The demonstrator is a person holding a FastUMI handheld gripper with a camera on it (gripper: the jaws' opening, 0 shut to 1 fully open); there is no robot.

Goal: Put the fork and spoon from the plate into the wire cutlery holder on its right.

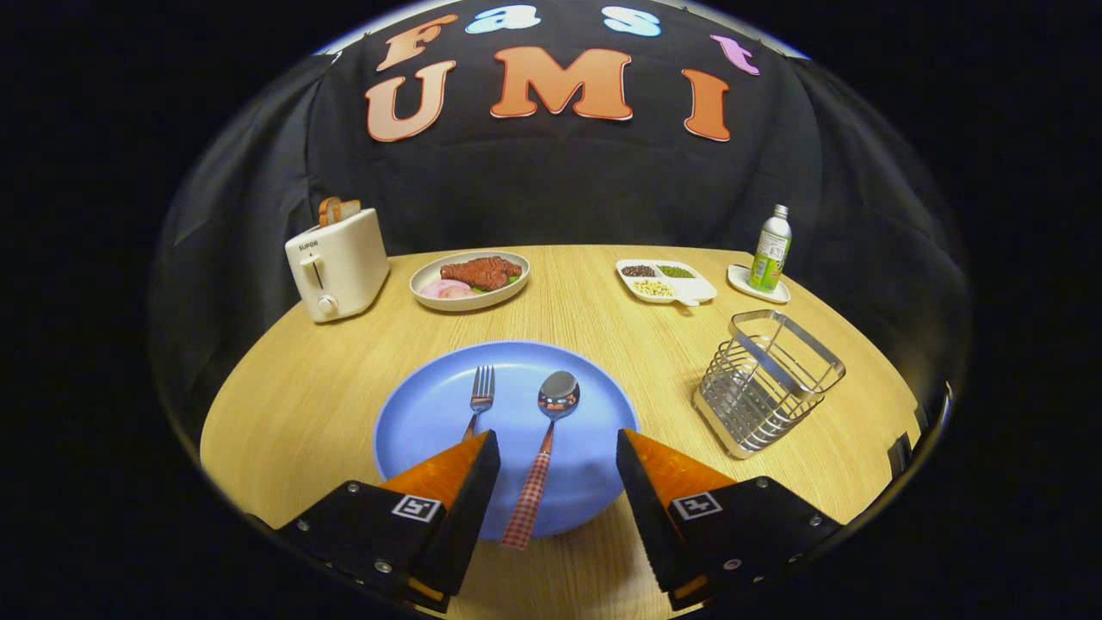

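A blue plate (430, 413) lies on the round wooden table just ahead of my fingers. On it a metal fork (480, 398) lies on the left and a spoon (551, 430) with a red checked handle on the right, both pointing away from me. The spoon's handle runs back between my fingers and past the plate's near rim. My gripper (558, 452) is open and hovers over the plate's near edge, touching nothing. The fork's handle is hidden behind my left finger. A wire cutlery holder (766, 383) stands to the right of the plate.
Beyond the plate stand a white toaster (337, 265) at the far left, a dish of food (469, 280), a divided snack tray (665, 282) and a bottle (770, 250) on a coaster at the far right. The table's edge curves close behind the holder.
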